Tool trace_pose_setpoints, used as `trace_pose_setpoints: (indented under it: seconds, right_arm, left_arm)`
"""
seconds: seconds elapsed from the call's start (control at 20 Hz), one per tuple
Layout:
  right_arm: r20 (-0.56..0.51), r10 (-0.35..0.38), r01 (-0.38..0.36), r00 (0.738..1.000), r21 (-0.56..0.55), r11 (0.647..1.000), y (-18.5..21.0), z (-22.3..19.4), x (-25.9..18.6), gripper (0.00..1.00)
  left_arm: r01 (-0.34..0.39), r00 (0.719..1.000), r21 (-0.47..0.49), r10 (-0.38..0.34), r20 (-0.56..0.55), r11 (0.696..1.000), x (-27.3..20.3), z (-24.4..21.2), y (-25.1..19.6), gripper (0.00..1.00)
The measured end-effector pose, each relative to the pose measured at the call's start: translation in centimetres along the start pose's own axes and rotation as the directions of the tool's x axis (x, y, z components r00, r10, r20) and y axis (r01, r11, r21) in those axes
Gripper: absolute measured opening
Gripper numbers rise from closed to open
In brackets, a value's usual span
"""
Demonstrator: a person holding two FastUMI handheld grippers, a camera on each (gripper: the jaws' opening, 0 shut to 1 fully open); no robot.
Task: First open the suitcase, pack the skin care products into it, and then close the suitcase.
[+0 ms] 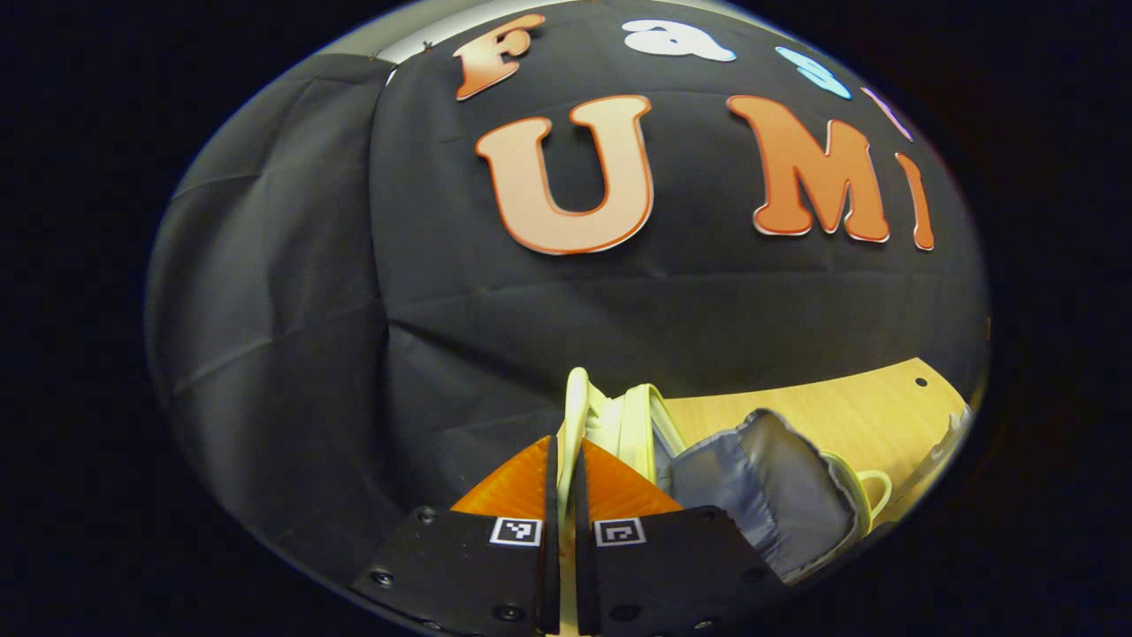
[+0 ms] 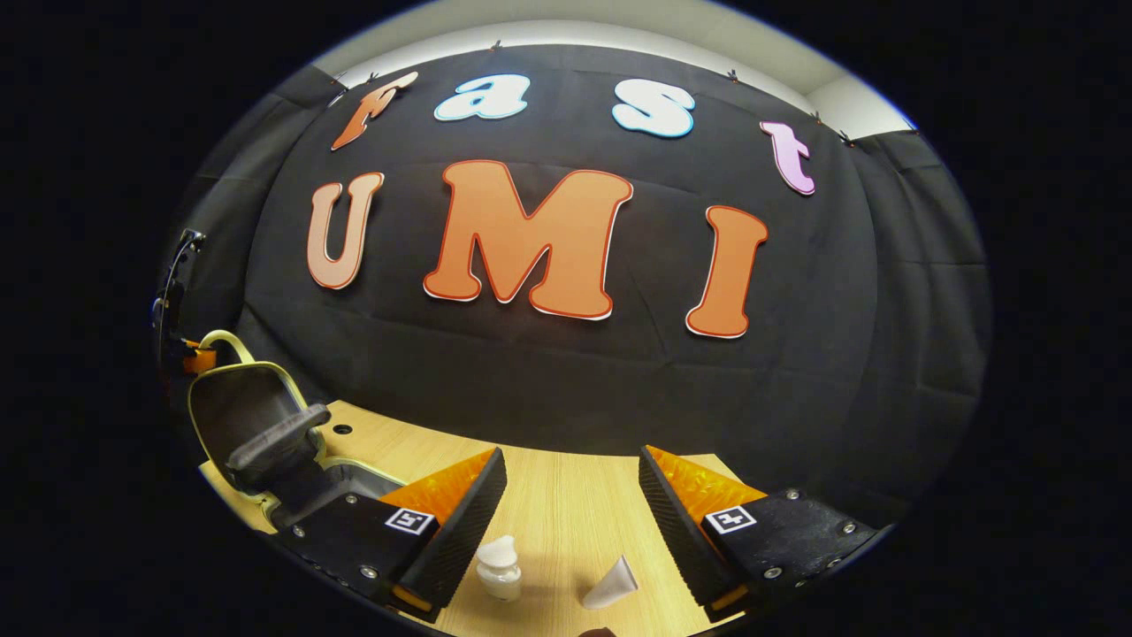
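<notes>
Left gripper view: left gripper (image 1: 566, 469) clamped on suitcase (image 1: 619, 416) lid rim, lower centre. Right gripper view: right gripper (image 2: 570, 495) spread wide, empty, above bottle (image 2: 498, 568) and tube (image 2: 612, 586) on table (image 2: 566, 495), bottom centre; suitcase open at lower left.

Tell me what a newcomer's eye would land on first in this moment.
In the left gripper view, the left tool pinches the pale rim of the open suitcase lid, holding it upright. In the right gripper view, the right tool hangs open over the wooden table, above a small bottle and a white tube.
</notes>
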State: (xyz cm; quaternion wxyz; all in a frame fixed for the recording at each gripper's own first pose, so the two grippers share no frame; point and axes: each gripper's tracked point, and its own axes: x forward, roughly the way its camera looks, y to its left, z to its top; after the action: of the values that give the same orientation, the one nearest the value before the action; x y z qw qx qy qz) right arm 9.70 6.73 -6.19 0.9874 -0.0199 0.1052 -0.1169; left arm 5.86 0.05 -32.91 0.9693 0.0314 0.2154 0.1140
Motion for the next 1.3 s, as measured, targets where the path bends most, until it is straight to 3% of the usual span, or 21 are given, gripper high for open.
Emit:
trace_pose_setpoints:
  seconds: [0.3, 0.75, 0.8, 0.85, 0.9, 1.0, 1.05, 1.2, 1.3]
  right_arm:
    - [-0.034, -0.009, 0.009, 0.999, 0.008, 1.0, 1.9, -0.3, 0.1, 0.96]
    - [-0.073, -0.034, 0.035, 0.997, 0.018, 0.999, 1.5, -1.1, -0.4, 0.95]
    - [-0.078, -0.035, 0.037, 0.996, 0.021, 0.999, 1.4, -1.2, -0.5, 0.95]
    - [-0.08, -0.04, 0.042, 0.996, 0.027, 0.999, 1.1, -1.3, -0.6, 0.95]
    - [-0.079, -0.045, 0.047, 0.996, 0.03, 0.998, 0.9, -1.3, -0.7, 0.95]
    - [-0.076, -0.052, 0.055, 0.996, 0.033, 0.998, 0.4, -1.2, -0.9, 0.95]
    - [-0.075, -0.05, 0.053, 0.996, 0.037, 0.998, 0.1, -1.2, -1.0, 0.95]
    - [-0.076, -0.041, 0.043, 0.996, 0.028, 0.999, -0.8, -1.8, -0.9, 0.95]
    - [-0.07, -0.029, 0.031, 0.997, 0.026, 0.999, -1.6, -2.0, -0.9, 0.95]
  left_arm:
    - [-0.072, 0.988, -0.015, 0.069, -0.136, 0.997, -0.3, -3.1, 1.8, 0.08]
    - [-0.104, 0.924, -0.021, 0.089, -0.371, 0.994, -0.1, -10.3, 1.7, 0.08]
    - [-0.128, 0.92, -0.011, 0.114, -0.374, 0.992, 0.1, -11.0, 2.0, 0.08]
    - [-0.164, 0.918, 0.01, 0.156, -0.365, 0.986, 0.6, -11.5, 2.4, 0.15]
    - [-0.156, 0.924, 0.004, 0.147, -0.352, 0.988, 0.7, -10.8, 2.0, 0.2]
    - [-0.121, 0.942, -0.005, 0.113, -0.316, 0.993, -0.3, -8.5, 0.8, 0.21]
    - [-0.108, 0.95, 0.008, 0.106, -0.294, 0.994, -0.7, -8.0, 0.1, 0.34]
    - [-0.074, 0.979, 0.04, 0.081, -0.185, 0.996, -2.5, -3.8, -3.5, 1.0]
    - [-0.056, 0.988, 0.029, 0.06, -0.14, 0.998, -4.0, -1.3, -5.5, 1.0]
